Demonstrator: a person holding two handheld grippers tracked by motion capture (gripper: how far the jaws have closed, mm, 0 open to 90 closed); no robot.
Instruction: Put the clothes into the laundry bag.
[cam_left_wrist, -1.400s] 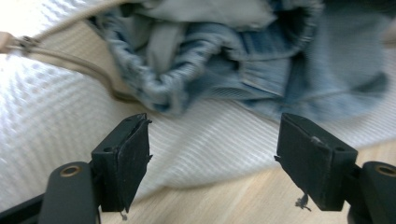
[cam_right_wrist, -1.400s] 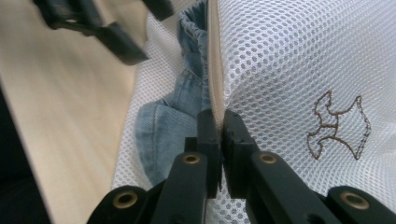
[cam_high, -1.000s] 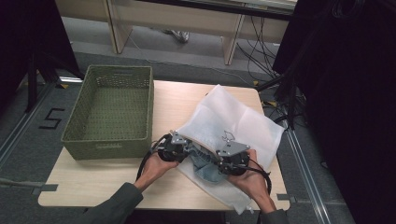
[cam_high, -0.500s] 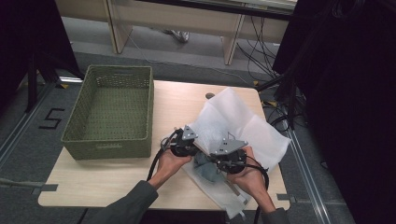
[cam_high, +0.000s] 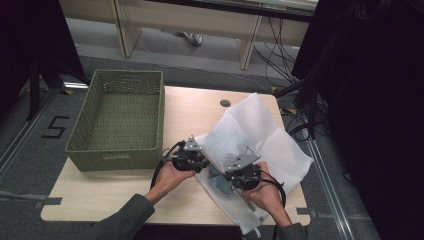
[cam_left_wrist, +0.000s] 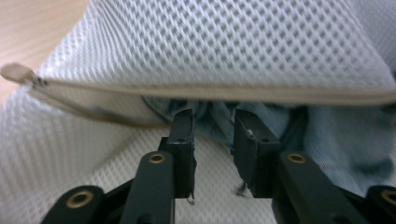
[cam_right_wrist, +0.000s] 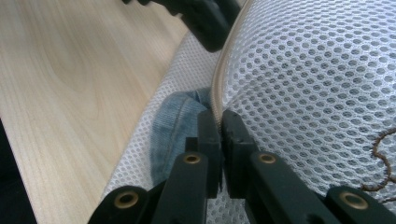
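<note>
Black jaws with brass-ringed pivots are seen on each tool (cam_left_wrist: 212, 133); grey plates, black cables, grey sleeves (cam_high: 122, 217) lower frame.

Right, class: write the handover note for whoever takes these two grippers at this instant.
Right gripper: shut on the zipper edge of the white mesh bag, holding its mouth up.
Left gripper: open, jaws apart at the bag's mouth, pointing at the blue denim garment inside.
The bag lies on the wooden table, right of the green basket; the basket looks empty.
Done: bag mouth open, denim partly inside.
Left, probably: settle the denim fully in, then close the zip.
</note>
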